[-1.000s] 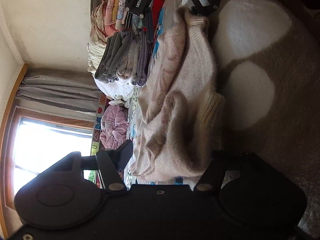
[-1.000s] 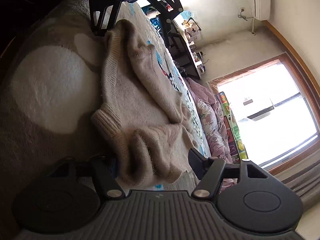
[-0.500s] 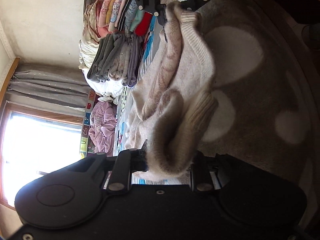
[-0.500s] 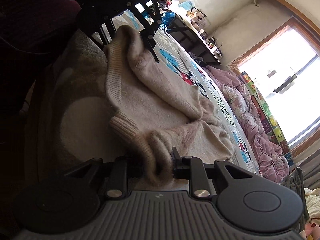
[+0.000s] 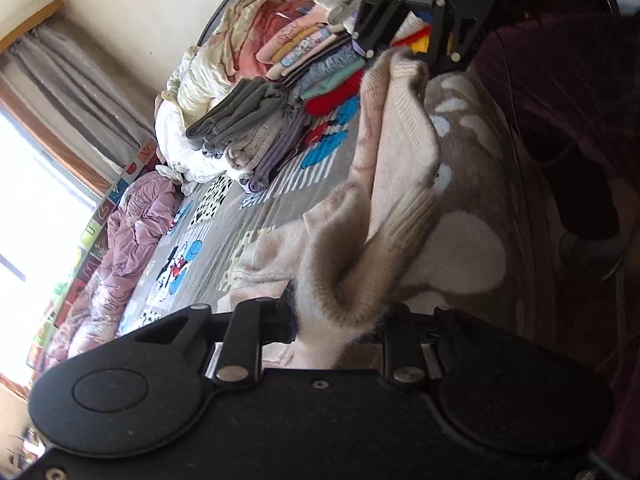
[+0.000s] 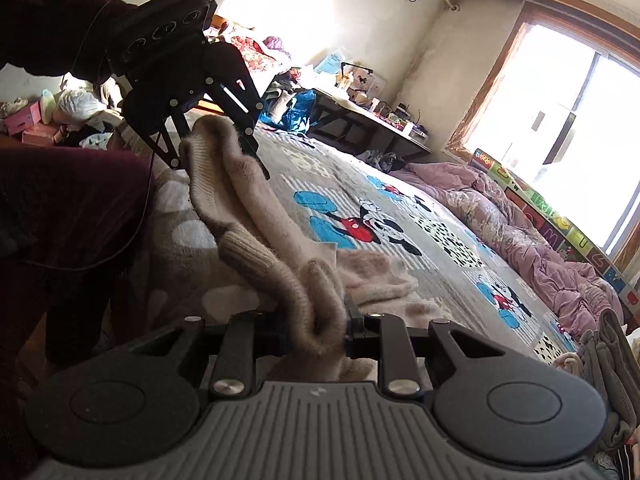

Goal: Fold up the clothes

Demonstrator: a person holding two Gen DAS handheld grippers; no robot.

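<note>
We cannot see the pads of the left tool (image 5: 340,320); sweater (image 5: 396,168) fabric bunches over them. The right tool's (image 6: 316,332) pads are buried the same way. The person (image 6: 60,200) is only a dark sleeve and trousers, cut off by the edge. Small things on the desk (image 6: 360,108) are too tiny to name. The window (image 6: 560,120) is blown out white.

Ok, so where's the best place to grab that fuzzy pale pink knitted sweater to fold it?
By the thick ribbed band, one bunch at each end, coming in from the bed's near edge. The sweater hangs as a strip between those two ends while the rest trails on the cartoon-print bedsheet, so lifting there should spread it flat.
</note>
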